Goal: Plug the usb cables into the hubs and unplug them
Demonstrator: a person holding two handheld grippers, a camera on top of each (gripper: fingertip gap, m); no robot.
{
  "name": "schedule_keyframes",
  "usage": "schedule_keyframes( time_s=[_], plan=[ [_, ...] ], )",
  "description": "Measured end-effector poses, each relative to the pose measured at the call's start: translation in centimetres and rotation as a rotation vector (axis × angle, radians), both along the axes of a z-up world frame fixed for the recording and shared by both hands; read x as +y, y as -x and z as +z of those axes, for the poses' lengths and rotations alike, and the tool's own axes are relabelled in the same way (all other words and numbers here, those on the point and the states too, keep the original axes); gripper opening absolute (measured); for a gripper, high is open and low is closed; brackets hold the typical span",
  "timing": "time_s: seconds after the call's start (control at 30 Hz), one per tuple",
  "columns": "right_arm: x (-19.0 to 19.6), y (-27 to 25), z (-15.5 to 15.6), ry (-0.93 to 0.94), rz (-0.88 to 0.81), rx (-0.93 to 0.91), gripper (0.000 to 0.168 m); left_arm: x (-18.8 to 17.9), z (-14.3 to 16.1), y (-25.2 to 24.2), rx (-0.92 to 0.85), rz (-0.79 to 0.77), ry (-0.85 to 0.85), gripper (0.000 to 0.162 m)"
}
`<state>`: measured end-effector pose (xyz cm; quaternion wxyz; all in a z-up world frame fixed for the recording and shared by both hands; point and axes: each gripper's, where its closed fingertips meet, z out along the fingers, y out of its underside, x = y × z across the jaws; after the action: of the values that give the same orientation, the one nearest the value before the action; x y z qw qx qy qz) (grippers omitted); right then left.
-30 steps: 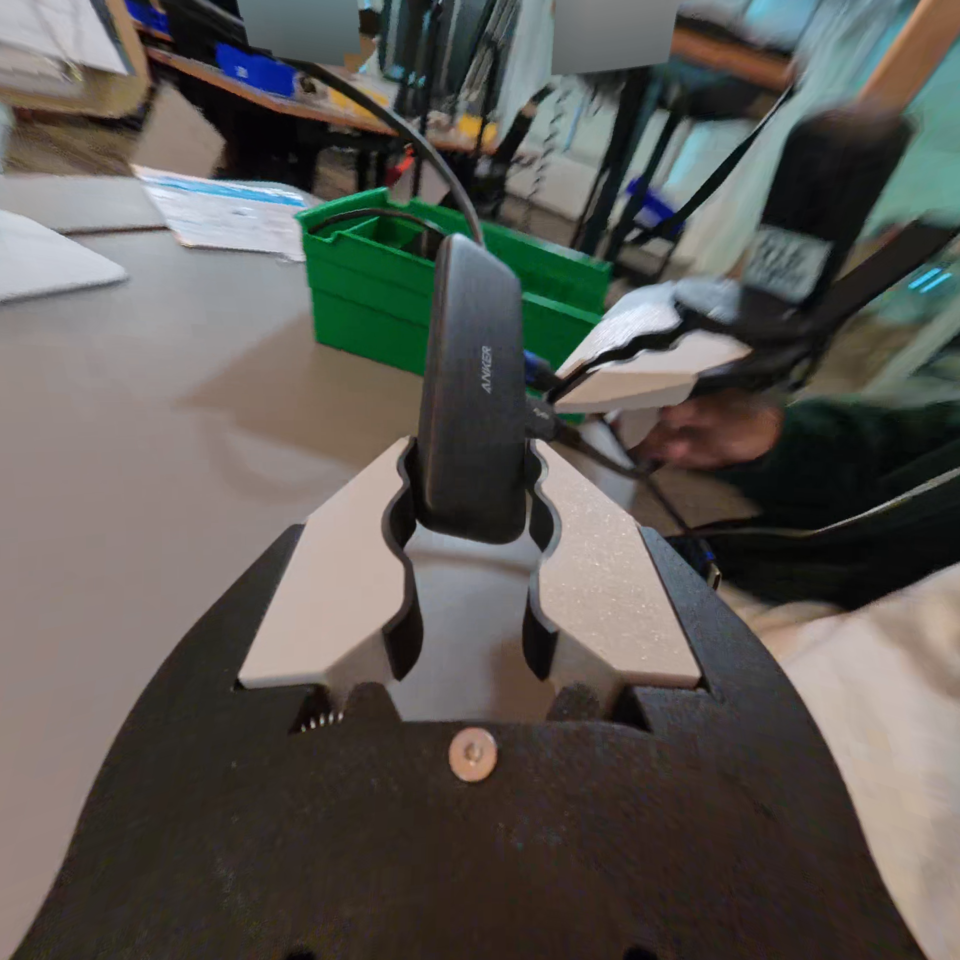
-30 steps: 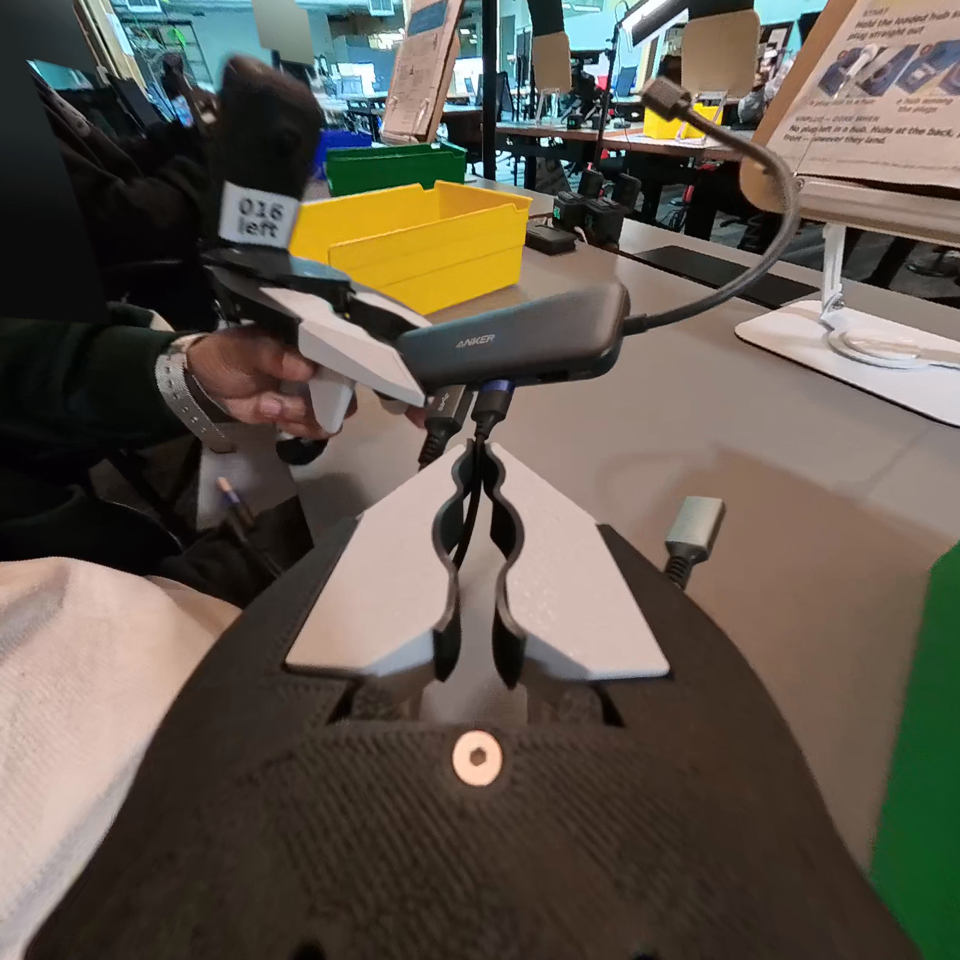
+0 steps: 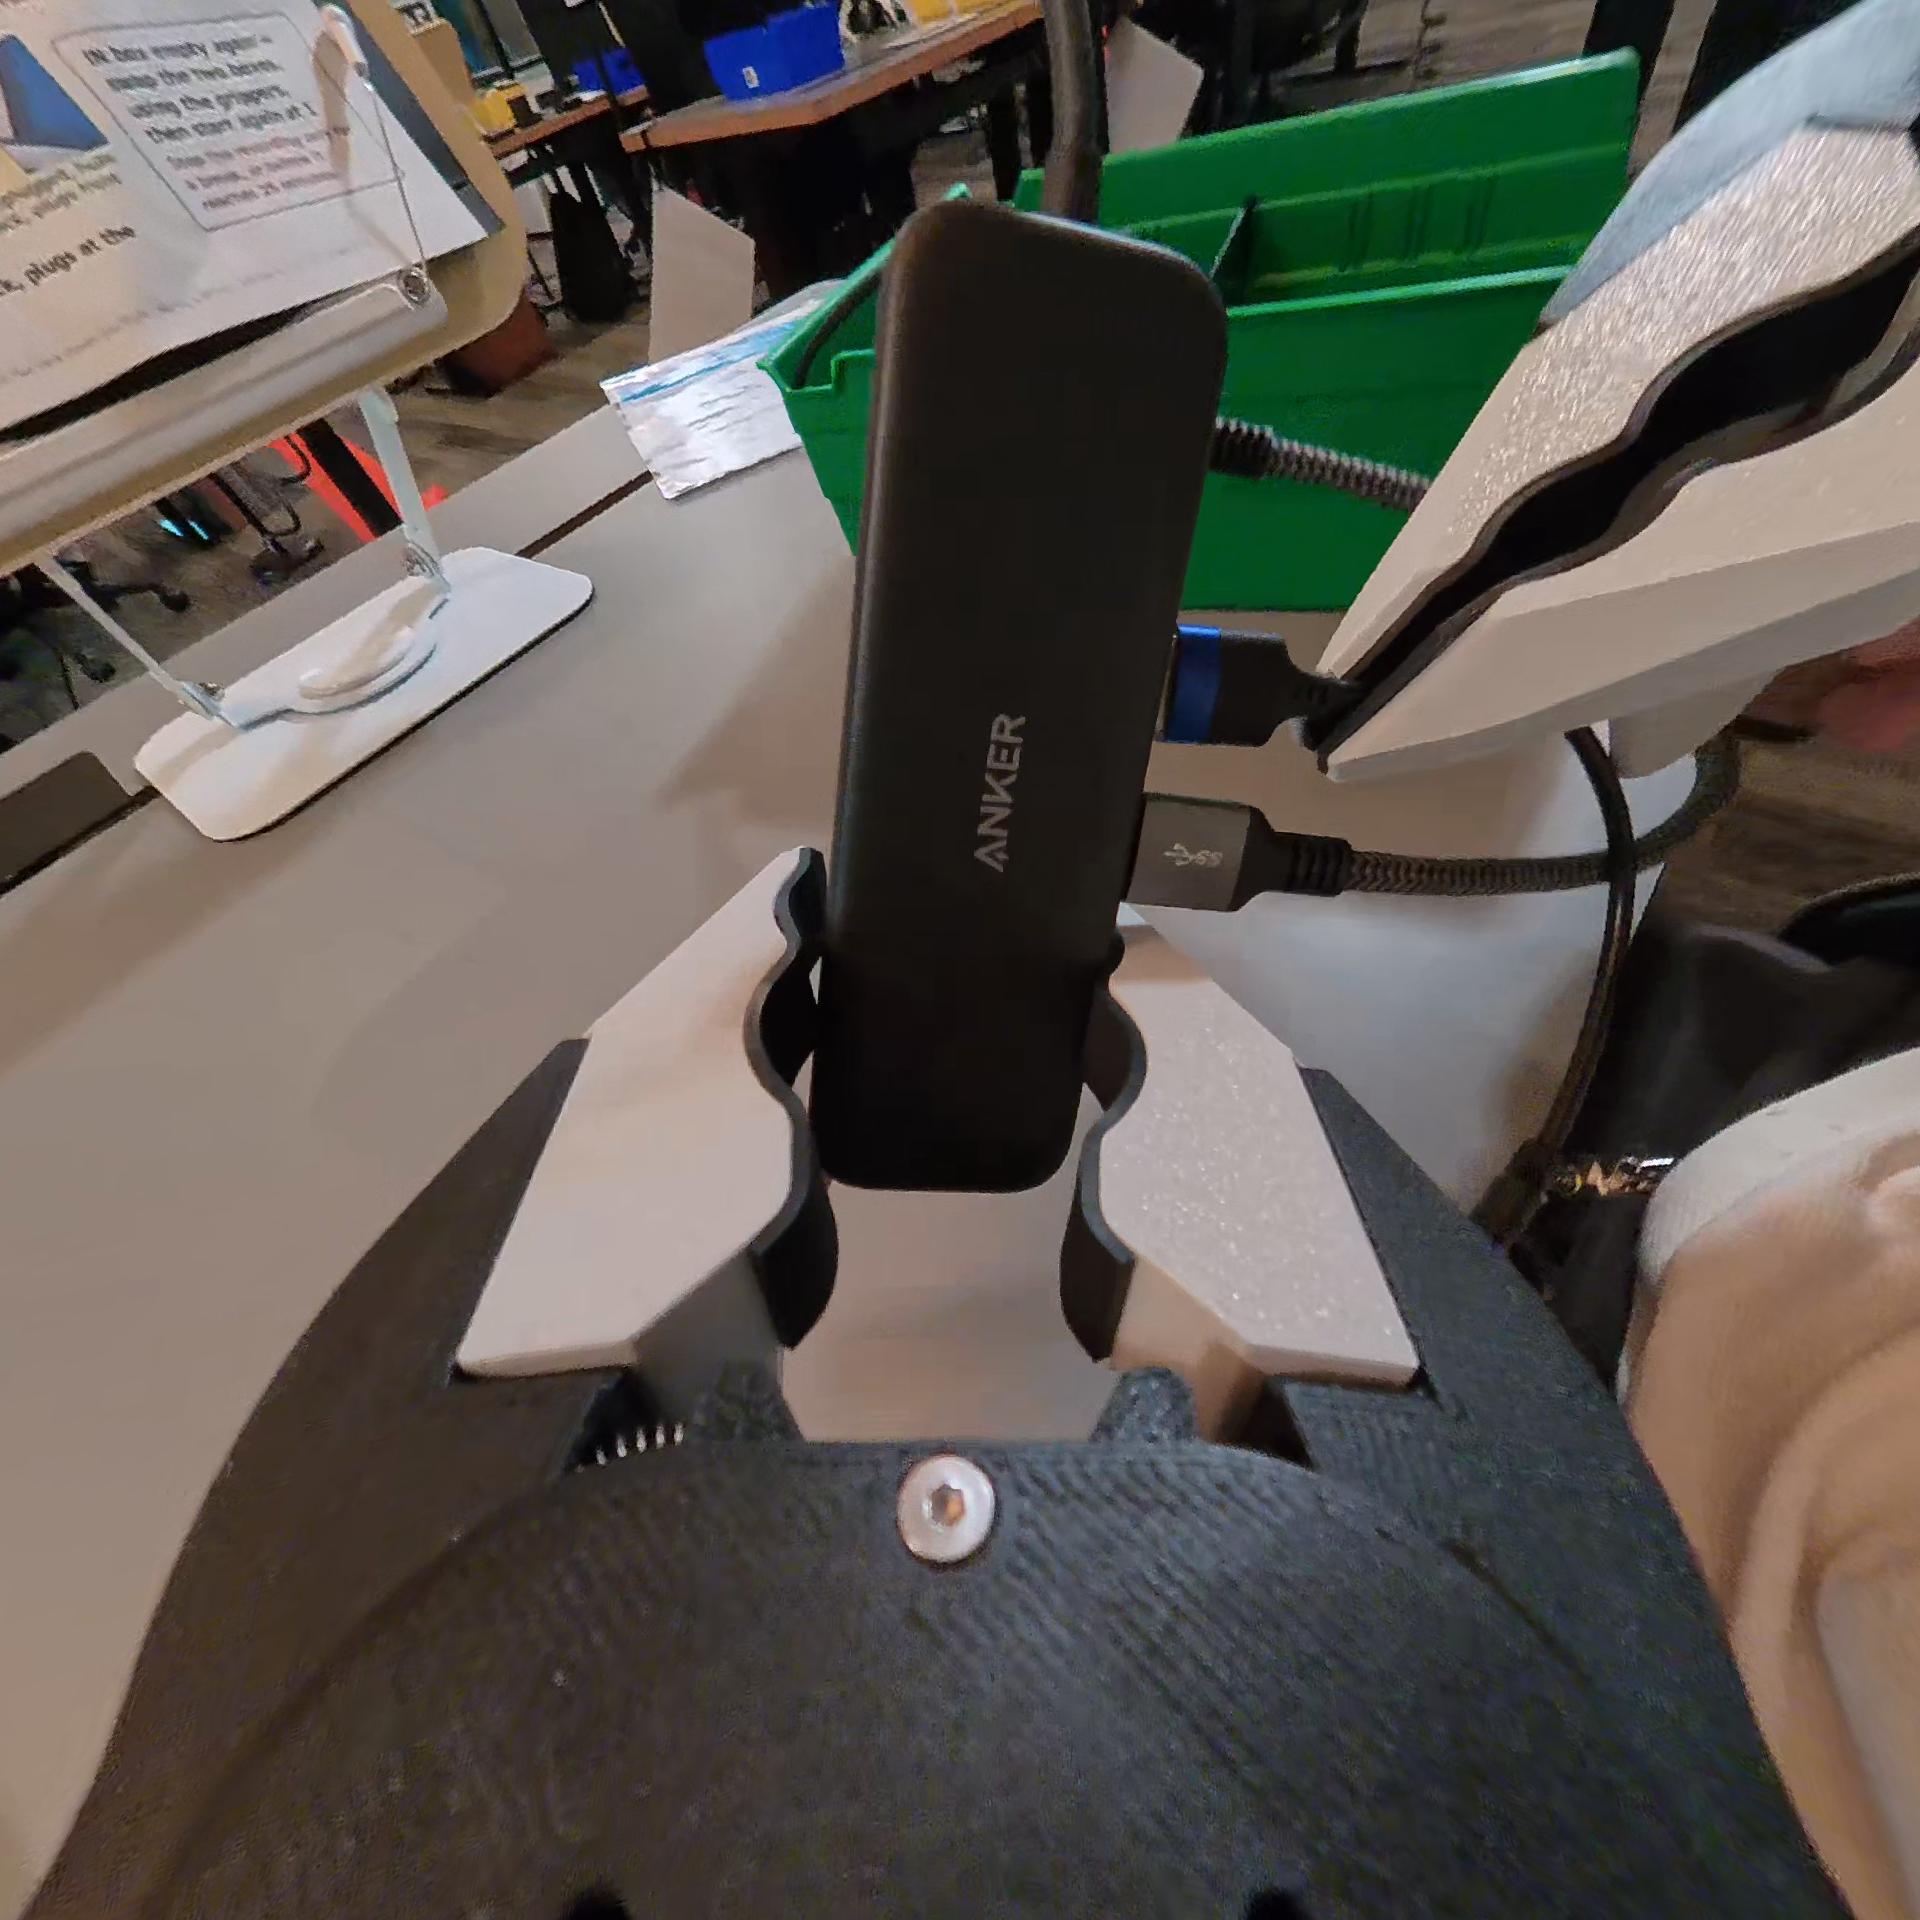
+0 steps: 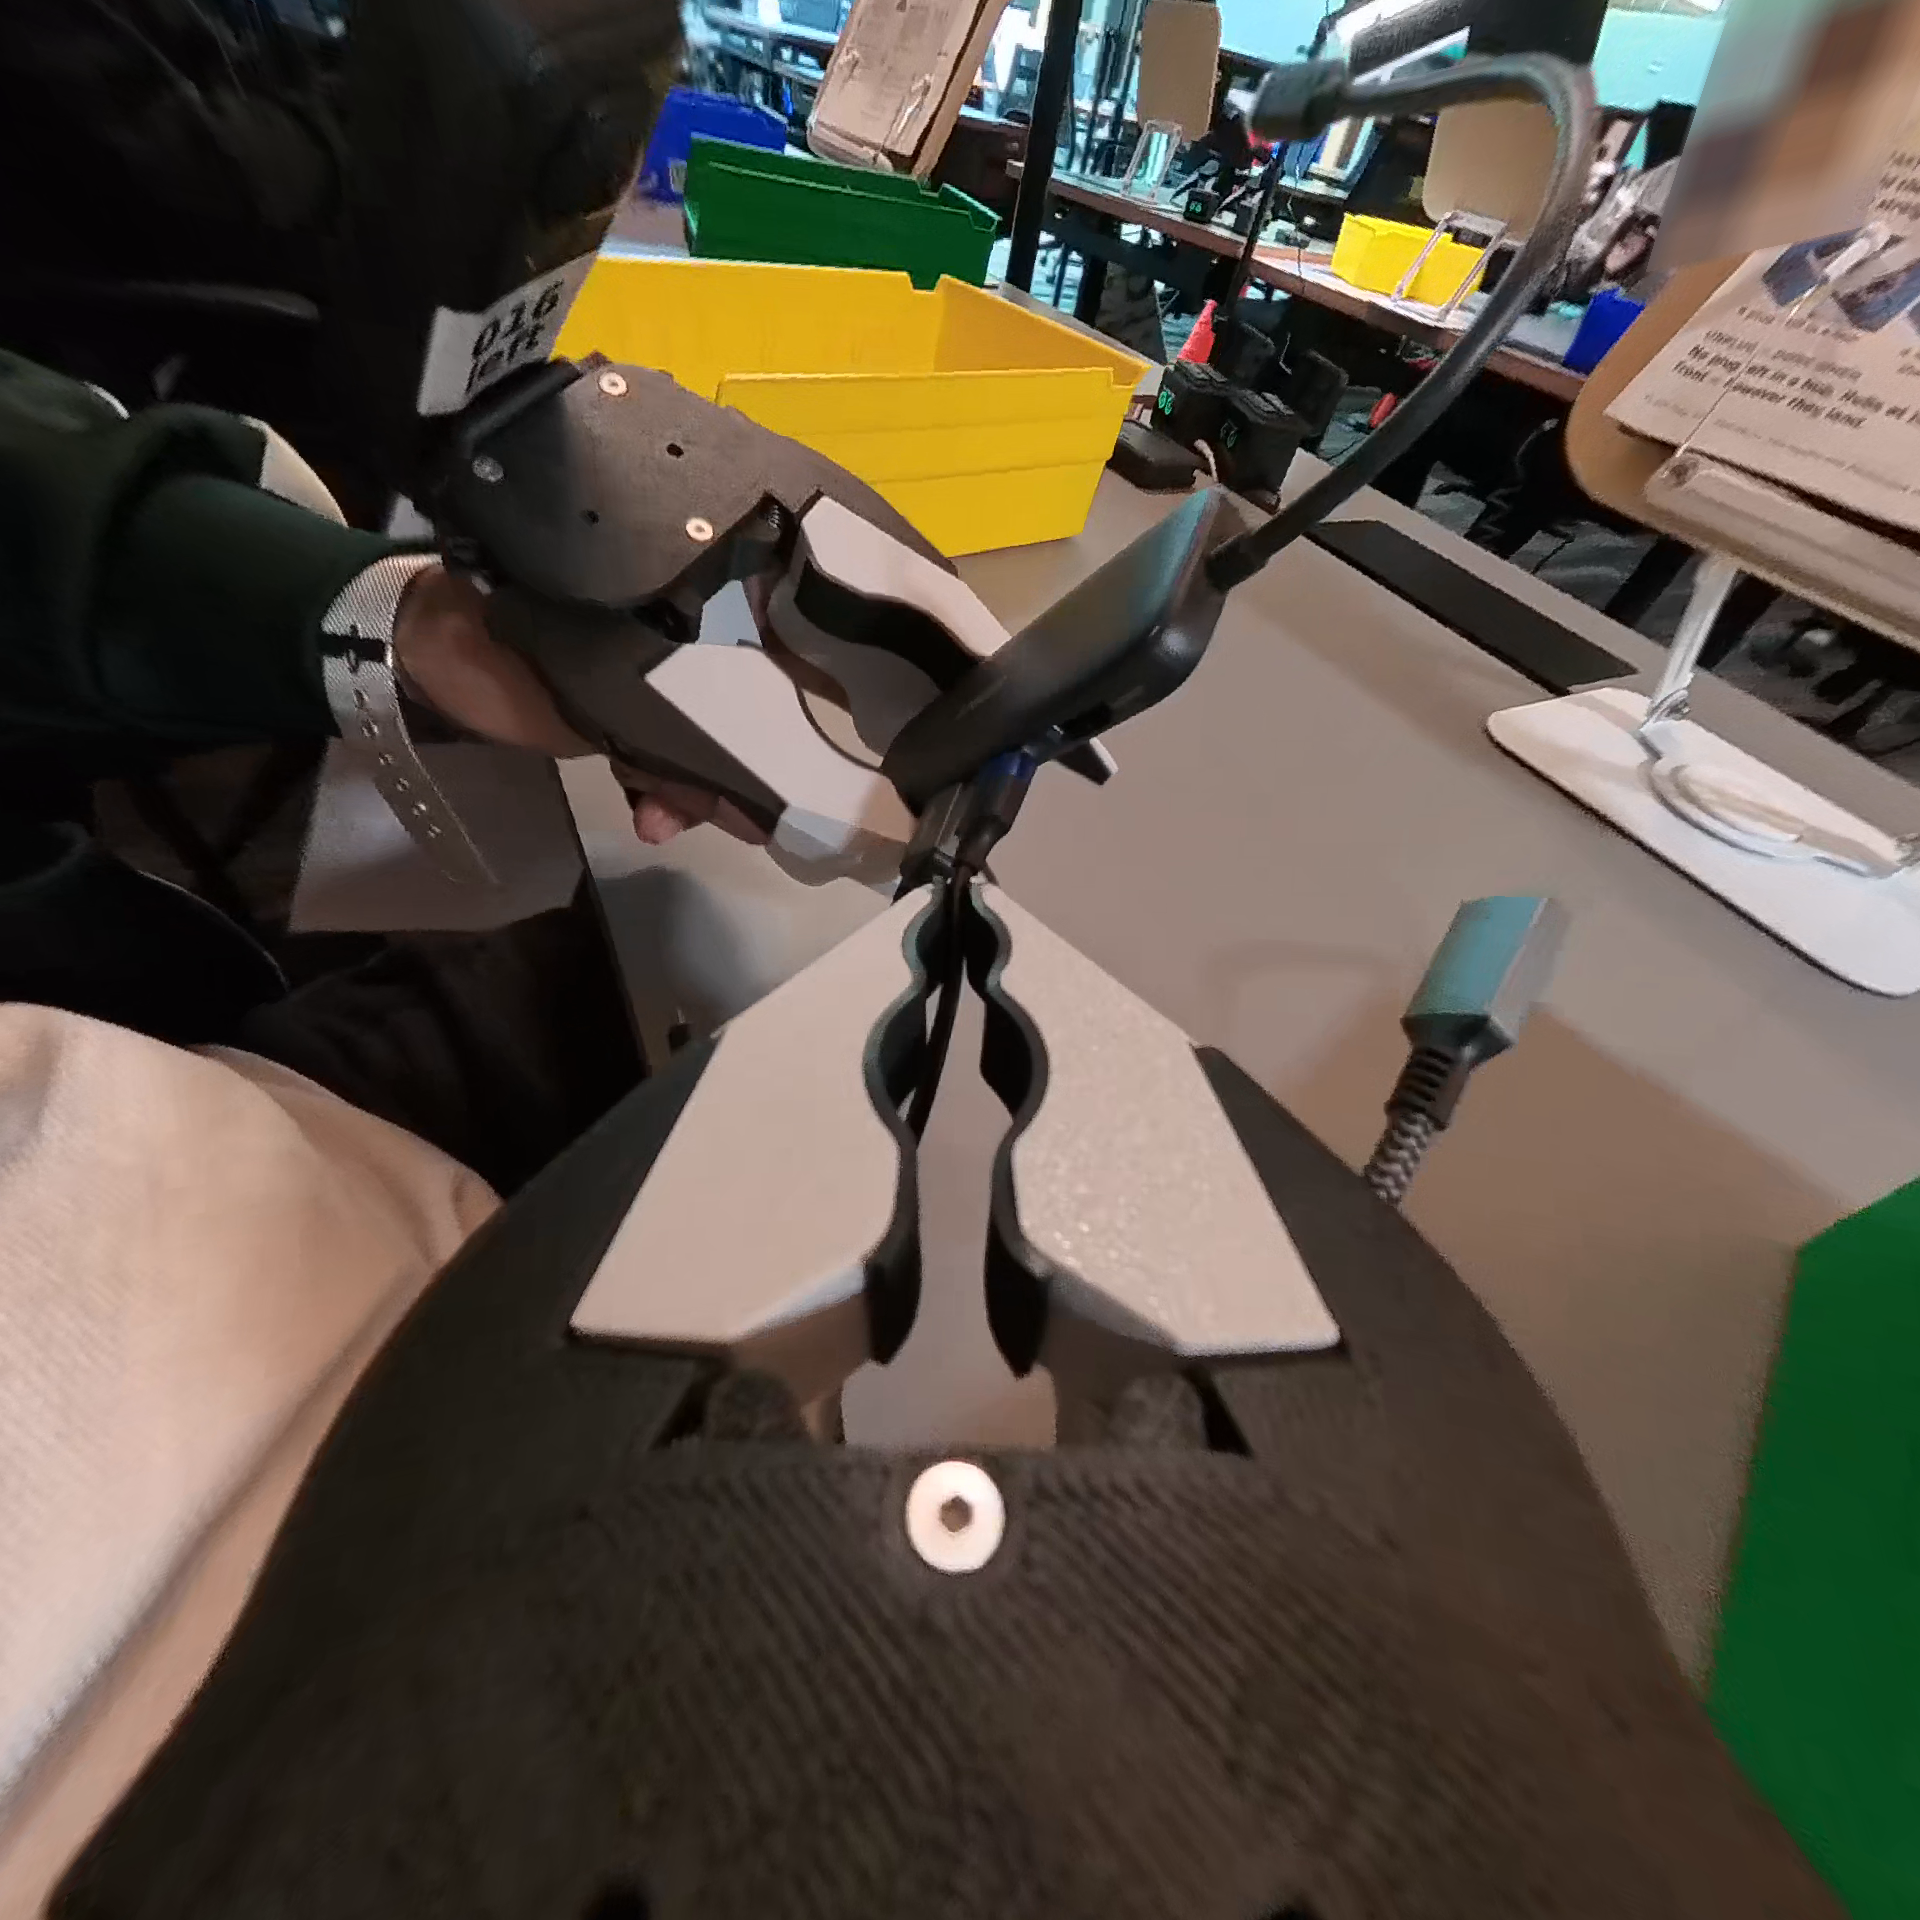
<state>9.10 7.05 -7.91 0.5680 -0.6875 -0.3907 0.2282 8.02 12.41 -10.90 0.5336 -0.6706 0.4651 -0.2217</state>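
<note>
The left gripper (image 3: 961, 1013) is what we see first, its two pale fingers clamped on the lower end of a dark USB hub (image 3: 1013, 665), which stands nearly upright above the grey surface (image 3: 343, 935). On the hub's right edge we count two plugs seated side by side: a black one with a blue collar (image 3: 1226, 686) and, just below it, a grey one with a braided cable (image 3: 1205, 852). The right gripper (image 4: 951, 914) has its fingers pressed together on the thin black cable (image 4: 935, 1039) just behind the blue-collared plug, tips almost touching the plug's body. A thick black lead (image 4: 1455, 343) arcs up from the hub's far end. In the right wrist view we also see a loose grey plug (image 4: 1486, 977) with a braided cable, held above the surface to the right of the gripper and well apart from the hub. Behind the hub stands a green bin (image 3: 1403, 353); a yellow bin (image 4: 904, 384) sits farther back, and a white stand (image 3: 353, 686) carrying a printed sheet rests on the surface at the left.
</note>
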Motion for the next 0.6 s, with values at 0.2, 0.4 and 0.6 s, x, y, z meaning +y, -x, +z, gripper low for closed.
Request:
schedule_keyframes(
  time_s=[0.2, 0.4, 0.6],
  plan=[
    [0.2, -0.3, 0.5, 0.075, 0.005, 0.111, 0.001, 0.4, 0.7, 0.0, -0.041, 0.028, 0.01, 0.049],
    [0.2, -0.3, 0.5, 0.068, 0.003, 0.098, 0.001, 0.2, 0.6, -0.1, -0.038, -0.009, 0.018, 0.049],
    [0.7, -1.3, -0.2, 0.093, -0.015, 0.084, 0.0, -2.0, 0.5, -0.6, -0.115, -0.214, 0.069, 0.049]
  ],
)
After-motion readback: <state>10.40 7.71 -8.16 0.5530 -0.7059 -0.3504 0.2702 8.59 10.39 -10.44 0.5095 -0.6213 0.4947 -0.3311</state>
